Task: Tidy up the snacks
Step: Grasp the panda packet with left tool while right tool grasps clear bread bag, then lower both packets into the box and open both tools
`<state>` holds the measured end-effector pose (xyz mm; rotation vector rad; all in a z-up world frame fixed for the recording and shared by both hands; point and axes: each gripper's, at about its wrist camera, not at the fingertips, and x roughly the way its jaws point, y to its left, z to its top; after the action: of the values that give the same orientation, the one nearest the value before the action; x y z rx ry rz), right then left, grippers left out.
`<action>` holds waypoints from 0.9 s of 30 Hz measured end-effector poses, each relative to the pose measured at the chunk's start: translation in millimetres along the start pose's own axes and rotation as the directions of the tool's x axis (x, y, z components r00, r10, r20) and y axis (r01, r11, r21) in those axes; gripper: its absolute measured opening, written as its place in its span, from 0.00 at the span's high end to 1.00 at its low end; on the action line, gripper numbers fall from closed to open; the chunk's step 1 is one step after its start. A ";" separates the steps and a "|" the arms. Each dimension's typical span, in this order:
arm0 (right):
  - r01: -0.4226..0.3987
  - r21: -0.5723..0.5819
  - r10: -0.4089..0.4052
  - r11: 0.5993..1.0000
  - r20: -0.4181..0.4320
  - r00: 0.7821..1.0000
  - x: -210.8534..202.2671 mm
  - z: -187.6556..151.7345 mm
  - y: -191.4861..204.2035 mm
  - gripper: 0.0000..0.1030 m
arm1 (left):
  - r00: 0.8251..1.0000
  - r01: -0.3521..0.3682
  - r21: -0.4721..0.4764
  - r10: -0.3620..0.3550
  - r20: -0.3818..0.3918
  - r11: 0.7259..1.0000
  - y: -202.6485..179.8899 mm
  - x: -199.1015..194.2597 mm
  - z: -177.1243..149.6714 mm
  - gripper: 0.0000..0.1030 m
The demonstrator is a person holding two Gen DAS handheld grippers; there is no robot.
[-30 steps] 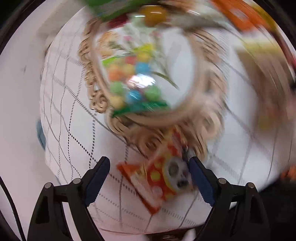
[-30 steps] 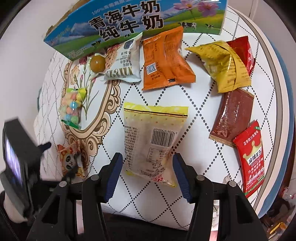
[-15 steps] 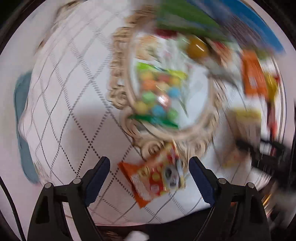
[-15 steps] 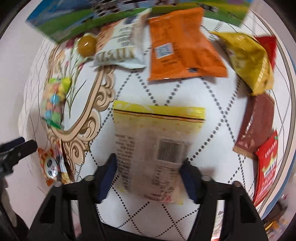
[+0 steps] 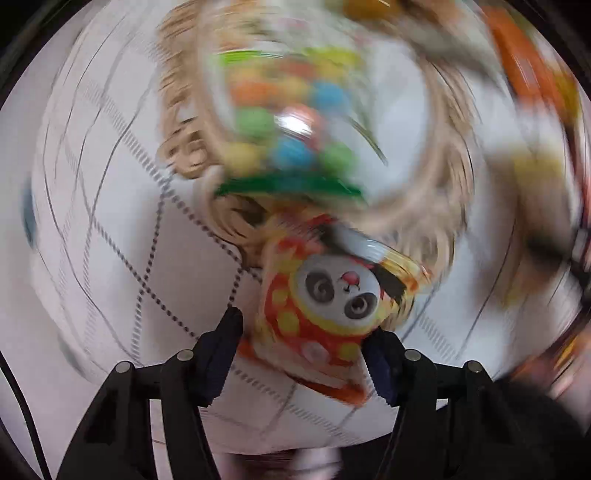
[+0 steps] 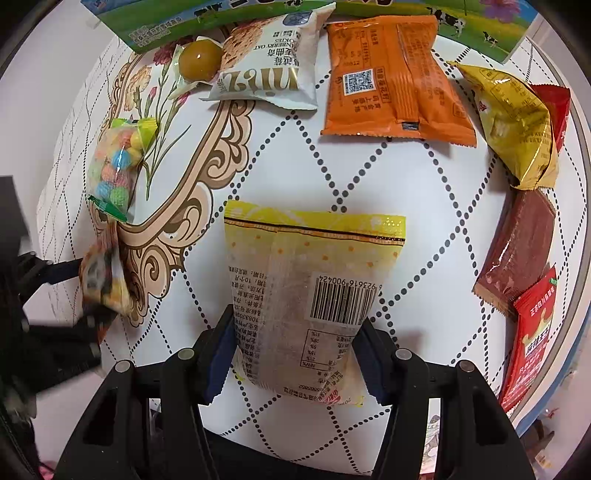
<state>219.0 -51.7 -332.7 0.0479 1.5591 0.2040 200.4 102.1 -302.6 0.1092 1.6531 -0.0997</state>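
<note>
At the far left of the right wrist view the left gripper point(image 6: 98, 295) is clenched on the panda snack packet point(image 6: 105, 280), which its own blurred camera shows pinched between both pads – the panda snack packet point(image 5: 325, 295) sits in the left gripper point(image 5: 304, 354) just below the green-edged candy bag point(image 5: 291, 122). That candy bag point(image 6: 118, 166), full of coloured balls, lies on the counter point(image 6: 280, 155) inside the ornate beige frame printed on the white diamond-pattern cover. Further right, near the top edge, a round amber sweet in clear wrap point(image 6: 199, 61) touches the white oat cookie packet point(image 6: 269, 74), both lying against the green and blue milk carton box point(image 6: 221, 18) that runs along the back. In the middle, the right gripper point(image 6: 295, 354) grasps the lower end of the yellow barcode packet point(image 6: 310, 291), its pads pressed to either side; whether the packet is lifted clear of the counter cannot be told. Above it lies the orange packet point(image 6: 391, 77) with a QR code. To the right, a crumpled yellow bag point(image 6: 513, 122) rests over a red bag point(image 6: 557, 107), then a brown packet point(image 6: 517, 251) – and beside it, near the counter's rim, a red packet point(image 6: 532, 339) with Chinese print.
</note>
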 end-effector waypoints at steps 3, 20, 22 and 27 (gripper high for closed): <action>-0.018 0.009 0.018 1.000 0.001 1.000 -4.3 2.0 -4.6 0.40 | 0.989 0.146 -0.152 -0.149 -0.005 0.977 20.0 0.4 6.2 0.41; -0.116 0.052 0.114 0.992 0.043 0.993 -30.6 9.9 -35.0 0.51 | 0.985 0.160 -0.245 -0.139 0.102 0.956 -14.2 4.0 -20.2 0.59; -0.140 0.055 0.137 0.989 0.057 0.989 -38.0 4.5 -39.3 0.52 | 0.979 0.187 -0.243 -0.162 0.120 0.952 -15.4 -17.0 -27.9 0.59; -0.207 0.041 0.200 0.978 0.126 0.972 -92.1 7.5 -49.9 0.52 | 0.951 0.273 -0.196 -0.232 0.205 0.942 -40.0 -69.0 -25.0 0.59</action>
<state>231.6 -114.8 -249.7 0.2593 1.4374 0.3153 176.3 64.9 -231.7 -0.2783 1.4798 -0.1161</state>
